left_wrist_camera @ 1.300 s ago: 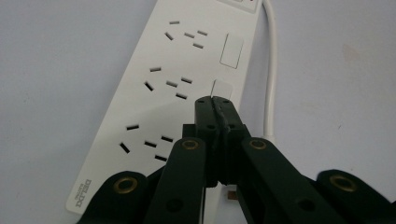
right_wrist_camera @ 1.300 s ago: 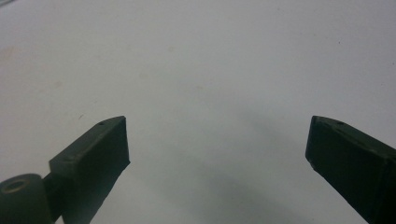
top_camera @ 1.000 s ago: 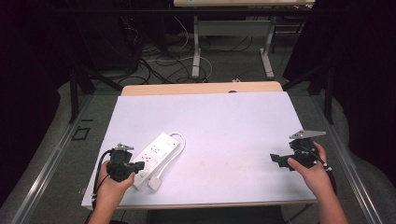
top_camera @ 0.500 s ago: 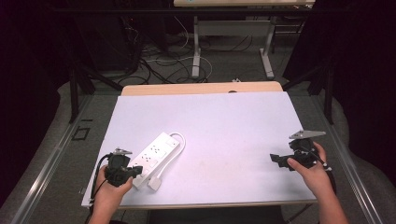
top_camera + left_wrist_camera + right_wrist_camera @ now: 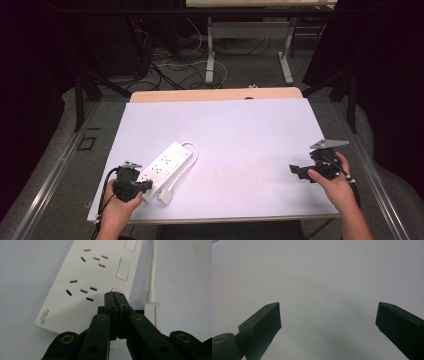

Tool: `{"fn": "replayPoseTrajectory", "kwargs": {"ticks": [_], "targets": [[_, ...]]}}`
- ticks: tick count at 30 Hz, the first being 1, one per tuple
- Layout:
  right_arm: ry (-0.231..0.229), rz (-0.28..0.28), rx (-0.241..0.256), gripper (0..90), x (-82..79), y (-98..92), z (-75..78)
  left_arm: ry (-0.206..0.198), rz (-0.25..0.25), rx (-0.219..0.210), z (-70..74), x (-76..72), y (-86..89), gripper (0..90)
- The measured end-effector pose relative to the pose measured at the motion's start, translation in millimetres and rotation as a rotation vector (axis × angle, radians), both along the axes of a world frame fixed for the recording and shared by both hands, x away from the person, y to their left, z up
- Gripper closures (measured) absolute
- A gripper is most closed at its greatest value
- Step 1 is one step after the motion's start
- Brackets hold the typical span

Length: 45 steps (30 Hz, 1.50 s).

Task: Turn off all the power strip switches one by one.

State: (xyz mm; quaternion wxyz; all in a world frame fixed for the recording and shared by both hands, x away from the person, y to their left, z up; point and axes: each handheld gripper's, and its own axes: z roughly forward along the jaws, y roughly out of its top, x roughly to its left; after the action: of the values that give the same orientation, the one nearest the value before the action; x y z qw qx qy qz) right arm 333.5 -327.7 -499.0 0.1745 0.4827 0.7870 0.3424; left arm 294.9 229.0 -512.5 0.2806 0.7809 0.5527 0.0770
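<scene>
Overhead, my left gripper [image 5: 146, 185] sits at the near end of the white power strip [image 5: 165, 166], which lies on the bench [image 5: 240, 135] toward its left front corner; my right gripper [image 5: 296, 170] hovers well apart near the right edge. Along my left gripper [image 5: 115, 293], its fingers are clenched together, tips over the strip [image 5: 82, 285] beside a switch. Along my right gripper [image 5: 328, 315], the fingers spread wide over bare bench.
</scene>
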Motion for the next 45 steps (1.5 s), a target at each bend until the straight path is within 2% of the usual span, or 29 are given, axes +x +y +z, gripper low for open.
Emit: {"fn": "replayPoseTrajectory", "kwargs": {"ticks": [13,17,18,19,27,32,36,42,45], "targets": [[0.002,0.006,-0.002,5.5,0.4,0.8,-0.8,0.006,-0.006,-0.006,-3.3,1.4,-1.6,90.0],[0.002,0.003,-0.002,5.5,0.4,0.7,-0.8,0.01,-0.008,0.004,-3.8,1.9,-2.9,90.0],[0.003,0.005,-0.002,5.5,0.4,0.7,-0.8,0.024,-0.014,0.021,-4.5,2.3,-3.4,90.0],[0.002,0.005,-0.002,5.5,0.4,0.8,-0.9,0.015,-0.007,0.019,-5.0,1.7,-3.7,90.0],[0.002,0.001,-0.004,5.5,0.4,0.6,-0.6,0.018,-0.006,0.017,-4.5,1.2,-3.0,90.0],[0.001,0.006,-0.001,5.5,1.8,1.0,-0.6,0.013,0.0,0.015,-4.2,0.8,-1.3,90.0],[0.0,0.015,-0.011,5.5,2.5,2.0,-1.4,-0.01,0.017,-0.01,-1.7,-0.3,2.1,90.0],[0.001,0.012,-0.01,5.5,1.9,4.1,-0.9,-0.023,0.028,-0.02,0.9,1.4,4.0,90.0],[0.003,0.011,-0.006,5.5,1.5,2.7,-1.1,-0.035,0.018,-0.022,2.6,4.1,3.1,90.0]]}}
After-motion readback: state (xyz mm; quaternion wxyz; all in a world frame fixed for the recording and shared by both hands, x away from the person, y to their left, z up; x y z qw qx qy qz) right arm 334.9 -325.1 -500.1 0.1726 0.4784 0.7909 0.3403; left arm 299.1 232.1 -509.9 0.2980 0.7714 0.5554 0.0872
